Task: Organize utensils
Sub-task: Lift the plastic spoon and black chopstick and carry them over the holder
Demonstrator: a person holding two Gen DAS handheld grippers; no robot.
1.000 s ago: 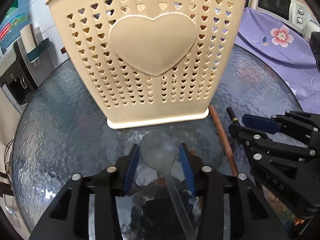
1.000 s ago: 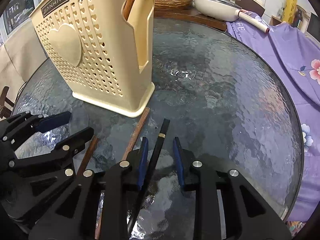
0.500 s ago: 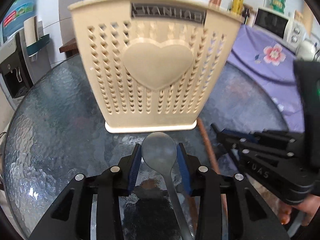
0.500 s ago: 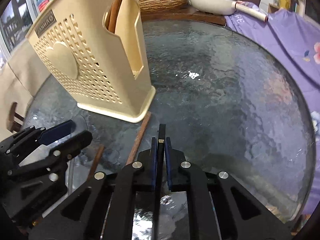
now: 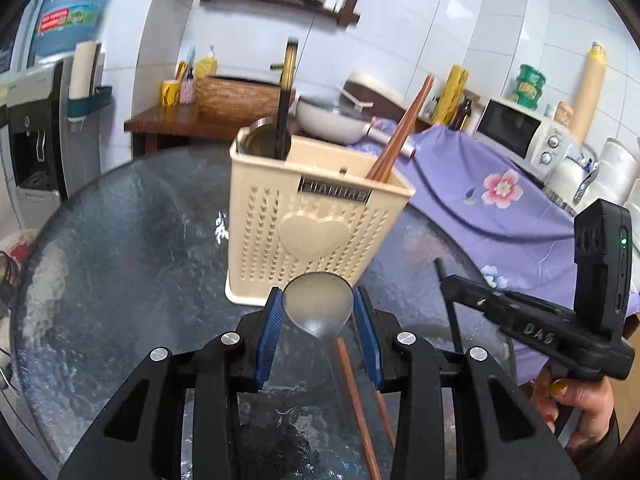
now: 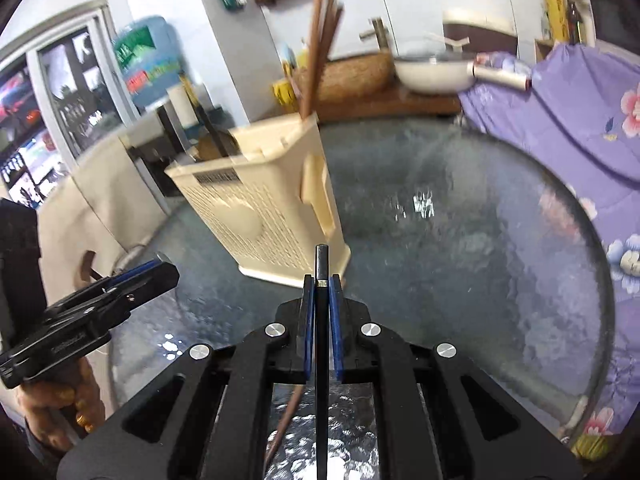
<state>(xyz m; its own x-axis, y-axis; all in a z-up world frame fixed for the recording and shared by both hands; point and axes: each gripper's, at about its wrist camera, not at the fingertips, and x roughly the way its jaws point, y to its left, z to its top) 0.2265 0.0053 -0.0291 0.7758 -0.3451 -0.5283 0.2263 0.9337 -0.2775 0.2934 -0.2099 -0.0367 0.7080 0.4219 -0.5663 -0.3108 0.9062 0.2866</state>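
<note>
Two utensils are gripped. Left wrist view: your left tongs [image 5: 318,316] clamp the grey metal spoon [image 5: 318,306] by its bowl, raised before the cream perforated plastic holder [image 5: 316,226] on the round glass desk [image 5: 120,260]; brown chopsticks [image 5: 356,396] lie below. Right wrist view: your right tongs [image 6: 321,312] pinch a black chopstick [image 6: 321,264] pointing at that holder, already crowded.

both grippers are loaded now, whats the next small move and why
Probably carry the right gripper forward and up over the cream utensil holder, then tip its black chopstick in. The pads are shut on the chopstick, and the holder's open top already holds a black chopstick and brown ones. The left gripper holds the spoon and could follow.
</note>
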